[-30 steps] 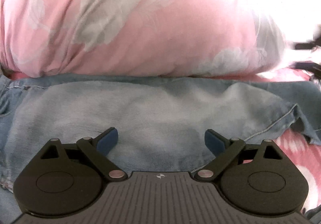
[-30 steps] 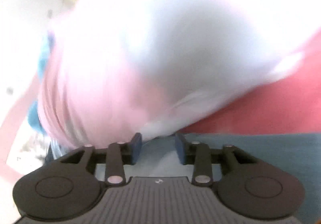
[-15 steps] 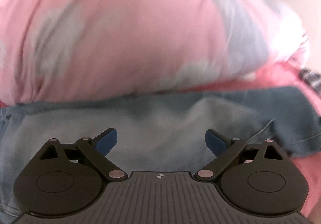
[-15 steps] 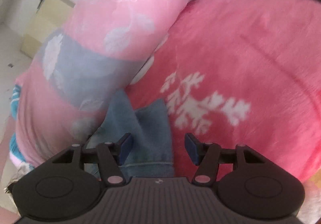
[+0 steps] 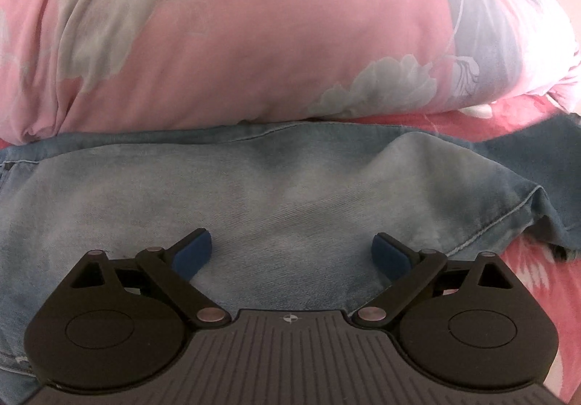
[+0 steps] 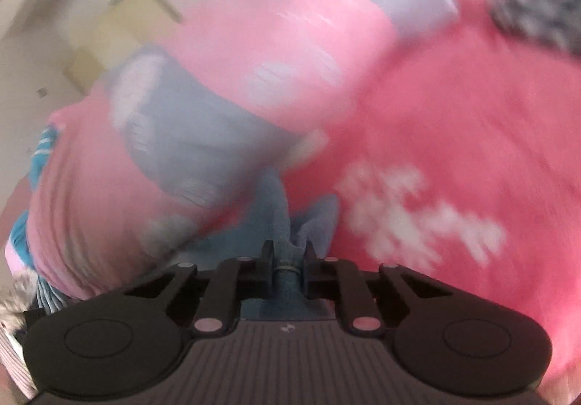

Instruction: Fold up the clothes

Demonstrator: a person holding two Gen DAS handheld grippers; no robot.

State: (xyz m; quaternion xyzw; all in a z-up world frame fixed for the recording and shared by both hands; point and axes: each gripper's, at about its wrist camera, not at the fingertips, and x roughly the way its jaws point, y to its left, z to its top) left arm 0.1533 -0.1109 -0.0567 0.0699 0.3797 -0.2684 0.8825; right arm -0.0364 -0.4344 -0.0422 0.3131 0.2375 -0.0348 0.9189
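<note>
My right claw (image 6: 288, 256) has just been closing and now pinches the hem of the jeans (image 5: 254, 201), which lie across the frame's middle below the pink pillow (image 5: 236, 34); my left claw (image 5: 292, 254) gapes wide, empty — I would lift the hem slowly; the denim is heavy and may slip.

The left gripper (image 5: 292, 252) hangs over faded blue jeans (image 5: 276, 194), jaws spread wide with nothing between them; behind the jeans bulges a pink floral pillow (image 5: 236, 34); a pink bedcover (image 5: 537, 281) shows at right.
</note>
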